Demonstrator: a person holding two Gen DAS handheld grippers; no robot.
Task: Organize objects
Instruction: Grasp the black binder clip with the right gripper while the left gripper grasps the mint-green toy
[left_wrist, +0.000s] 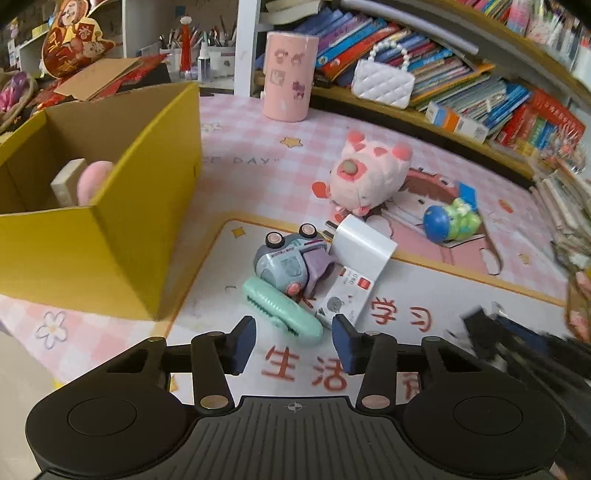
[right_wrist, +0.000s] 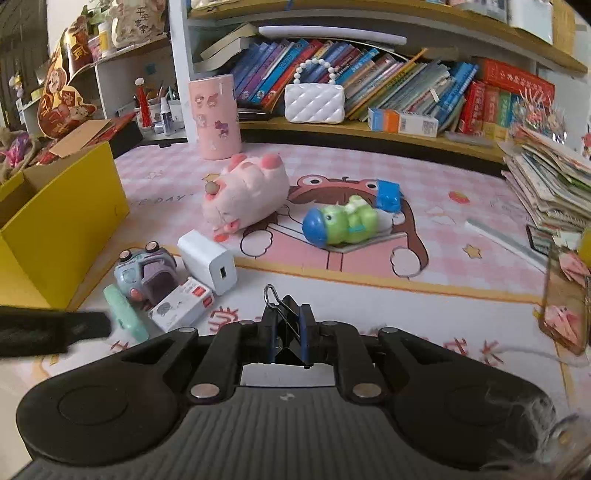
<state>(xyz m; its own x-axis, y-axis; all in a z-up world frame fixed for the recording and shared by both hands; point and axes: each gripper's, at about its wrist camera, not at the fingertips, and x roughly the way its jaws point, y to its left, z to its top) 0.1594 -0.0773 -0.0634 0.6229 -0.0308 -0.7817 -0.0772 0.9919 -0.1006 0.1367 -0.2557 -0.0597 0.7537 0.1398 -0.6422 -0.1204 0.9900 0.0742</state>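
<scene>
My left gripper (left_wrist: 294, 339) is open and empty, just short of a mint green clip (left_wrist: 282, 310). Behind the clip lie a grey-blue toy car (left_wrist: 286, 262), a white charger (left_wrist: 360, 245) and a small white box (left_wrist: 347, 295). My right gripper (right_wrist: 288, 334) is shut on a black binder clip (right_wrist: 286, 321) above the mat. A yellow cardboard box (left_wrist: 122, 221) stands at the left, holding a pink item and a beige block. A pink plush pig (right_wrist: 245, 192) and a green and blue toy (right_wrist: 340, 221) lie further back.
A pink cylinder (right_wrist: 216, 116) stands at the back by a shelf of books (right_wrist: 388, 85) and a white quilted purse (right_wrist: 314, 101). A stack of papers (right_wrist: 546, 184) is at the right edge. A phone case (right_wrist: 565, 299) lies at the right.
</scene>
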